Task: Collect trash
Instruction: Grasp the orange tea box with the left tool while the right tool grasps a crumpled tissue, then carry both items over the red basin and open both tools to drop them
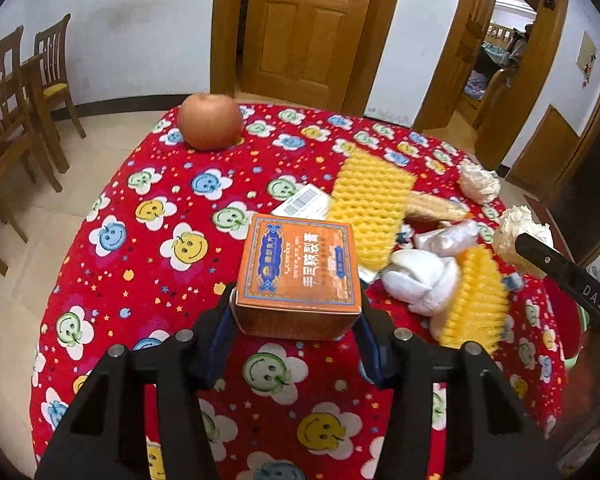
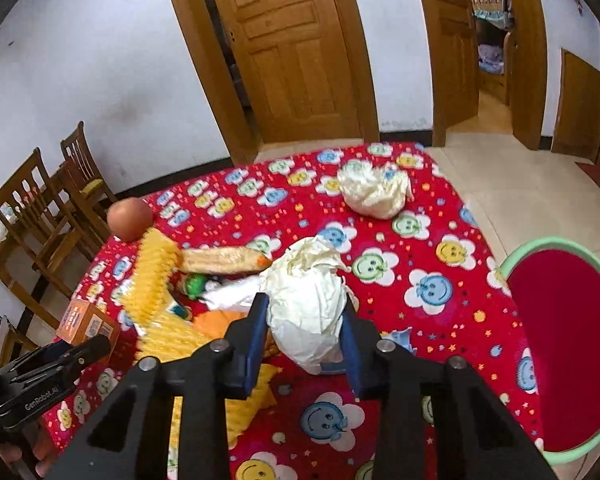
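Note:
In the left wrist view my left gripper (image 1: 298, 314) is shut on an orange cardboard box (image 1: 298, 268), its blue pads pressed against the box's two sides just above the red smiley tablecloth (image 1: 160, 280). The right wrist view shows my right gripper (image 2: 306, 316) shut on a crumpled white paper ball (image 2: 308, 300). That view also catches the orange box (image 2: 86, 322) at the lower left, in the left gripper. A second paper ball (image 2: 374, 190) lies farther back on the cloth.
A heap of yellow foam netting (image 1: 370, 204), white wrappers (image 1: 420, 280) and a printed slip lies mid-table. An apple (image 1: 211, 120) sits at the far left edge. A green-rimmed bin with a red liner (image 2: 560, 348) stands right of the table. Wooden chairs (image 1: 20, 92) are at the left.

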A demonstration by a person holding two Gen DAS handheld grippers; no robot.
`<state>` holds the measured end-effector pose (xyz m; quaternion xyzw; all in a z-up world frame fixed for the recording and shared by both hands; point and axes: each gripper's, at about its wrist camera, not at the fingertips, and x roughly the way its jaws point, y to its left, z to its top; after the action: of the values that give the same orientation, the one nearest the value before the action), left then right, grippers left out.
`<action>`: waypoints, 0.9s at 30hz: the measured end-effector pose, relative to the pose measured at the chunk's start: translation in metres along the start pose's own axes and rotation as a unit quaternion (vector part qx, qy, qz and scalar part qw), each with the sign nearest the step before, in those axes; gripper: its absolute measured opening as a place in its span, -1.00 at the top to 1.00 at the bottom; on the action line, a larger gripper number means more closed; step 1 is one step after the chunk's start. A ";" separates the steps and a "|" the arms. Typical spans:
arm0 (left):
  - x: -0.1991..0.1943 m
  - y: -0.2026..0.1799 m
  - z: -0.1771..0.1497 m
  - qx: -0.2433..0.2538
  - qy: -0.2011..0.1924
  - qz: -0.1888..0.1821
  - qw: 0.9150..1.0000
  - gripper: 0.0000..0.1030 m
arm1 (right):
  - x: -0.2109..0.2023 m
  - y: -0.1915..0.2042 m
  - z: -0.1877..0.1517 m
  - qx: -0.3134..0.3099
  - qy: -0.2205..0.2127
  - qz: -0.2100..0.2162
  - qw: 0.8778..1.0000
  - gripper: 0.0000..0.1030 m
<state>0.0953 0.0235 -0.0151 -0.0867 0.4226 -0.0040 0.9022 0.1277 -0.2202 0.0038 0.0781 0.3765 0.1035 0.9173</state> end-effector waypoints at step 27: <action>-0.038 -0.100 0.013 0.075 -0.005 -0.096 0.993 -0.04 | -0.085 -0.068 -0.009 0.065 -0.029 -0.026 0.997 0.30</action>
<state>0.0875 -0.0705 0.0379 -0.0588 0.4062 -0.1214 0.9038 0.0707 -0.3061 0.0397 0.1308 0.3578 0.0528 0.9231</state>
